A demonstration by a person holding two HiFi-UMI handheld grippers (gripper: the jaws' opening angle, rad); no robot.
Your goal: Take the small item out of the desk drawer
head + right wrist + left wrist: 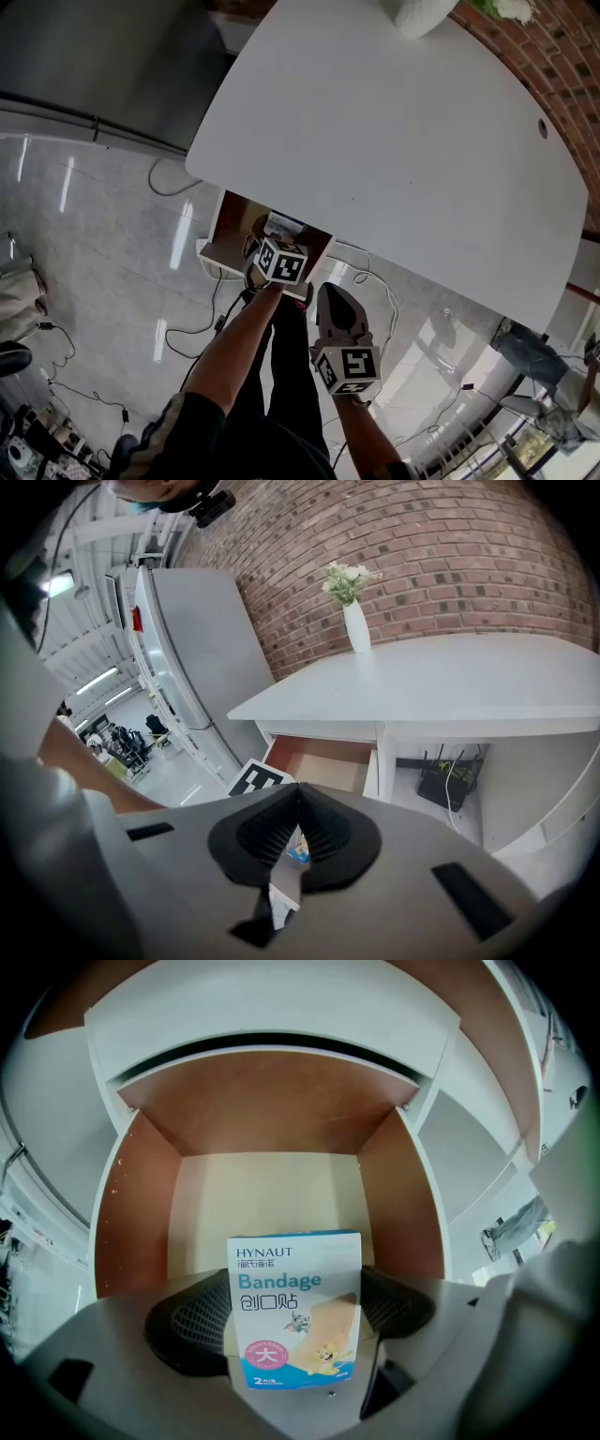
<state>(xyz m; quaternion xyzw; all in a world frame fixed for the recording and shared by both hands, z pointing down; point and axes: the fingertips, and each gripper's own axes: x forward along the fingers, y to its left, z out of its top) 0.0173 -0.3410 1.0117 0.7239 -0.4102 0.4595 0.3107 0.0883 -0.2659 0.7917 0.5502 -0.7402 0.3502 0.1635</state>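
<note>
The bandage box (295, 1312) stands upright between the jaws of the left hand-held gripper (277, 246), printed face to that gripper's camera. The jaws are spread about the width of the box and press on its two side edges. Its long axis runs up and away along the jaws, so it sits straight ahead of this gripper, with nothing left to reach for.

Beyond it lies the open drawer (136, 1213), and its pale floor shows bare in the left gripper view. Getting clear looks like a matter of drawing back toward the near side, away from the drawer's far wall.

The right hand-held gripper (298, 799) waits nearer the person and to the right, jaws closed together on nothing.

Only the head view shows the box over the drawer's mouth, just off the near edge of the white surface (394, 141). Only the right gripper view shows the drawer pulled out sideways beneath that surface, with a vase (356, 625) on top.
</note>
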